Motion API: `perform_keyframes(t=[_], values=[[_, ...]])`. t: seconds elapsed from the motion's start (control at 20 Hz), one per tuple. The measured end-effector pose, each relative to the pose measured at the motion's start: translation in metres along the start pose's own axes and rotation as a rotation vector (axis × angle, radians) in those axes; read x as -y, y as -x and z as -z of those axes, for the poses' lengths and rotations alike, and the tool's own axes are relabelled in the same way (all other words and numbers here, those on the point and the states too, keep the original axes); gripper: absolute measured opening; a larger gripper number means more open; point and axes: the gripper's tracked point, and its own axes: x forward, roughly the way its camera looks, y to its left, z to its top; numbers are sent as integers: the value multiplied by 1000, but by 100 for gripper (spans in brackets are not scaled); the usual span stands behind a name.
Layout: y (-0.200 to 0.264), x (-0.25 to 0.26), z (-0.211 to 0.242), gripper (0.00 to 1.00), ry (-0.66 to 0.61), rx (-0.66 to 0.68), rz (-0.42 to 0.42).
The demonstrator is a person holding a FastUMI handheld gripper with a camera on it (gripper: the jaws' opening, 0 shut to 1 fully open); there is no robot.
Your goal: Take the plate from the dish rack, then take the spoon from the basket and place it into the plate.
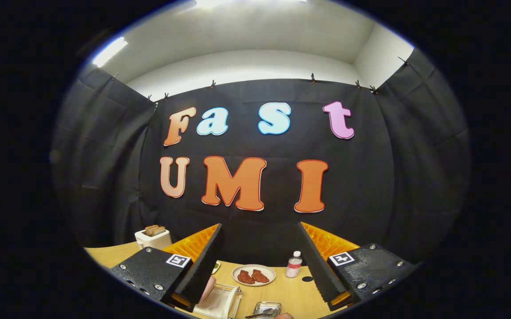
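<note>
Fingers (260, 266) wide open, holding nothing, high above the tabletop (291, 294). Pink plate (208, 288) still standing in the dish rack (222, 302), just below the left finger. Spoon (257, 315) still in the basket (268, 309). Nothing done yet, both pickups left

Light source: two white ceiling strip lights (109, 51), glaring.
Brightness: pale upper wall bright, black cloth wall dim.
Distortion: strong fisheye curving at edges.
Focus: fairly sharp.

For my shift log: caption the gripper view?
Open gripper held above the table, dish rack and spoon basket below.
</note>
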Motion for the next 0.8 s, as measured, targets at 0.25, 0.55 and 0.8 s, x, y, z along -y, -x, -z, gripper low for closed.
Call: perform_keyframes(t=[0.25, 0.55, 0.8], values=[[-10, -9, 27, 97, -28, -115, -6], [-23, -42, 91, 98, -113, -396, -51], [-33, -88, 146, 97, -199, -673, -138]])
